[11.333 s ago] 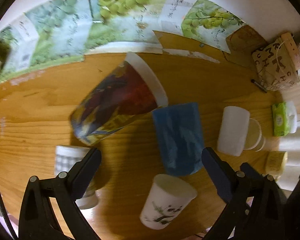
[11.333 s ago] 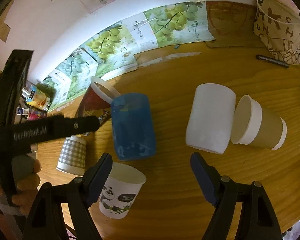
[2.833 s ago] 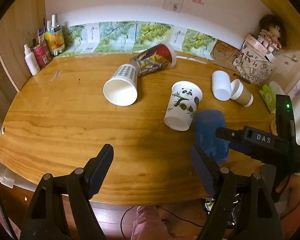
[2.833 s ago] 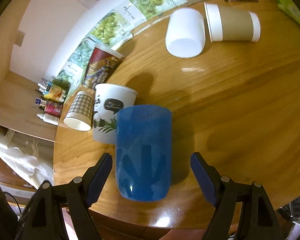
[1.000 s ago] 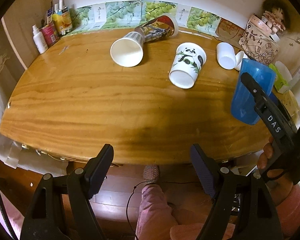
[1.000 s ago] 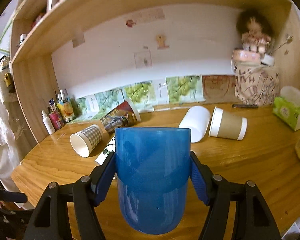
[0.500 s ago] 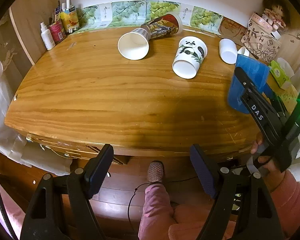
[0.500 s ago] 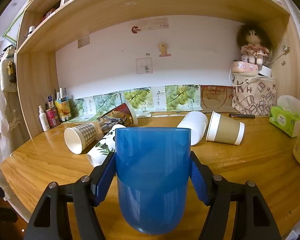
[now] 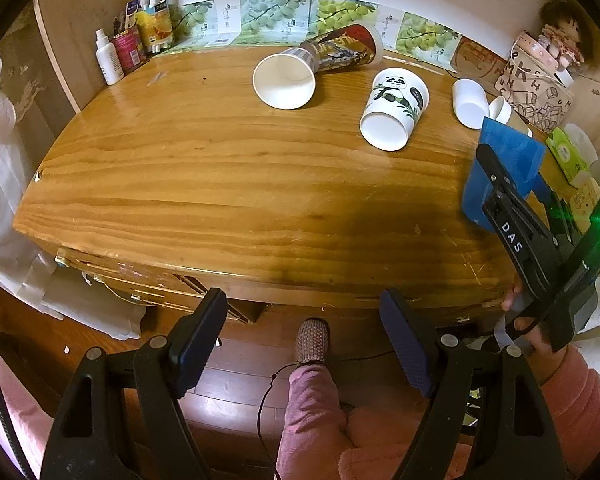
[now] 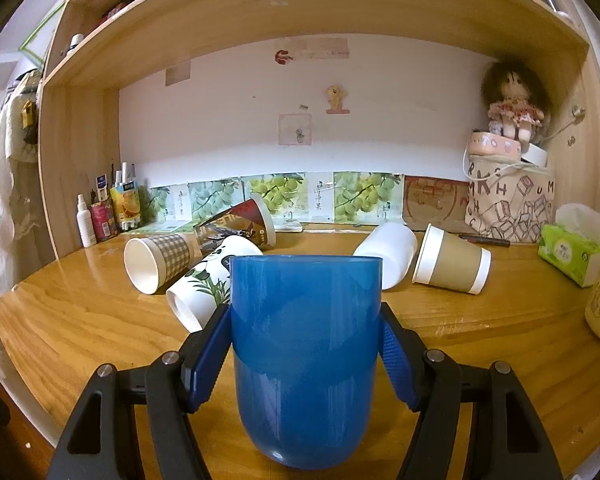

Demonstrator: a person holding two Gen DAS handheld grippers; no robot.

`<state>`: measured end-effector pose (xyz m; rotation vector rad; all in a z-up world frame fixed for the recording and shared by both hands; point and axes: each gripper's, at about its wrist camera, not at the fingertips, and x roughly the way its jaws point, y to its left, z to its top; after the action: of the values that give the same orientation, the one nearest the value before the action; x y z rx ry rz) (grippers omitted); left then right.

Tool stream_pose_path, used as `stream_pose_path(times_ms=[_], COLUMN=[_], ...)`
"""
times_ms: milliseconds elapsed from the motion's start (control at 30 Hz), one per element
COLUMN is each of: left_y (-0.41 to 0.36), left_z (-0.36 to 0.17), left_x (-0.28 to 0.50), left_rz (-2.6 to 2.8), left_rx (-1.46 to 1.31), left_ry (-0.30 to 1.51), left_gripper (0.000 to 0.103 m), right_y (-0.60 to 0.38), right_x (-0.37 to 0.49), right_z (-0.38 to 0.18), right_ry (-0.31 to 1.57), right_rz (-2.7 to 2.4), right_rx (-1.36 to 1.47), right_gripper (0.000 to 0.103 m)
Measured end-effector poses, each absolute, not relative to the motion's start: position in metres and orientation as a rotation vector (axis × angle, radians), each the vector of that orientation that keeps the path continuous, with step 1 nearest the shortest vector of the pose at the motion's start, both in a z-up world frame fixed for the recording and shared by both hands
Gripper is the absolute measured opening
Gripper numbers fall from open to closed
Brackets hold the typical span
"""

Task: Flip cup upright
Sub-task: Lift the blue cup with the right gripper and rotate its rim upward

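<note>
My right gripper is shut on a blue plastic cup, held upright with its mouth up, above the near right part of the wooden table. The cup also shows in the left wrist view, at the right, with the right gripper's fingers around it. My left gripper is open and empty, held back beyond the table's front edge, over the floor.
Several paper cups lie on their sides: a checked one, a panda one, a dark printed one, a white one, a brown one. A tissue pack and a bag stand at the right. Bottles stand at the back left.
The blue cup was lying on the table; my right gripper has closed on it, lifted it and turned it upright. My left gripper has drawn back past the table's front edge.
</note>
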<state>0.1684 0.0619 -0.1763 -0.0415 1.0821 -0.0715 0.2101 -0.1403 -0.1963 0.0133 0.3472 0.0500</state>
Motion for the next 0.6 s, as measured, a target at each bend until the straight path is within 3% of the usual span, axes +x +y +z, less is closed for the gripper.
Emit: stream_pose_path(times_ms=[600], left_y=[0.049], left_z=[-0.168], left_x=[0.164], left_rz=[-0.125], left_rx=[-0.012], left_ry=[1.065], left_gripper=[0.082], right_y=[-0.142], right_x=[0.180], right_z=[-0.196], right_ry=[0.393], right_rz=[0.079], right_rx=[0.021], right_gripper=[0.070])
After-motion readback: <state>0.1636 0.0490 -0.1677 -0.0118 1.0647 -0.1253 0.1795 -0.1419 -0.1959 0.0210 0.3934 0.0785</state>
